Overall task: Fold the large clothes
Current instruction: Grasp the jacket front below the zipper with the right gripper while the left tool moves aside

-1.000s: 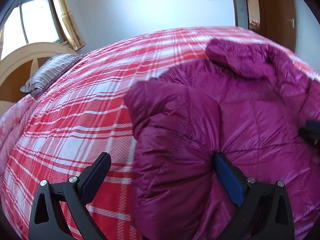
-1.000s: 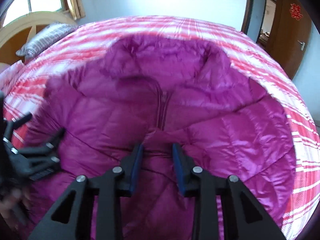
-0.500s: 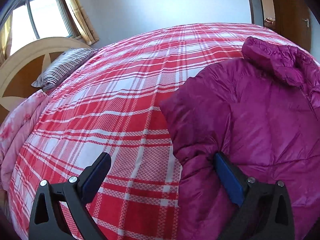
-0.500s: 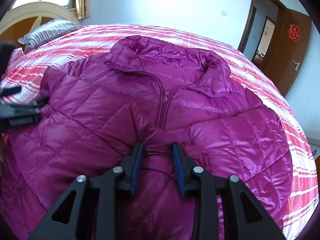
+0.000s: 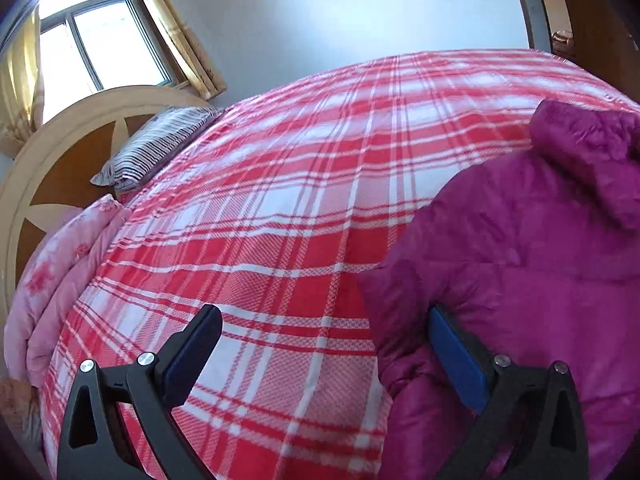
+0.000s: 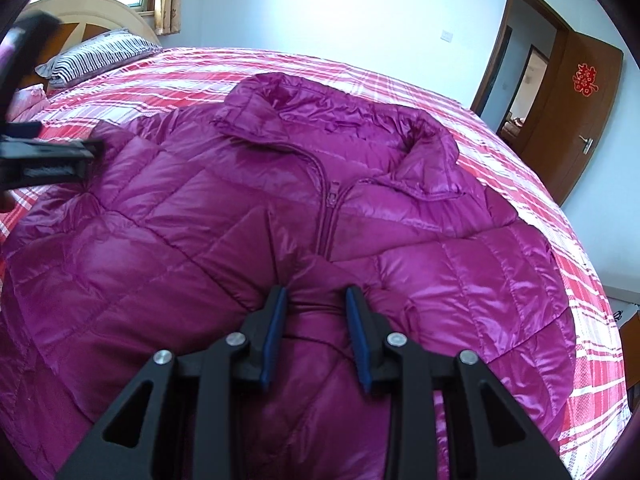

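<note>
A: Bedroom, red plaid bed (image 5: 280, 208) under everything, striped pillow (image 5: 156, 140) by the headboard, door (image 6: 576, 120) off to the right. Where's the jacket?

B: Magenta puffer jacket (image 6: 200, 216) lies front-up on the bed, collar toward the far side, zip running straight away from the right gripper (image 6: 316, 308). Long axis = along that zip.

A: Right gripper state?

B: Clenched on a bunched bit of jacket near the lower middle, fabric pinched betw. both pads.

A: Left gripper (image 5: 326, 328)?

B: Jaws spread wide, nothing held. Its right pad touches the jacket's left edge; the other is over bare plaid. So left is nearer that side/sleeve.

A: Obstacles?

B: None I can see, bed's bare around it. Puffy fabric prob. springs back, imo.
</note>
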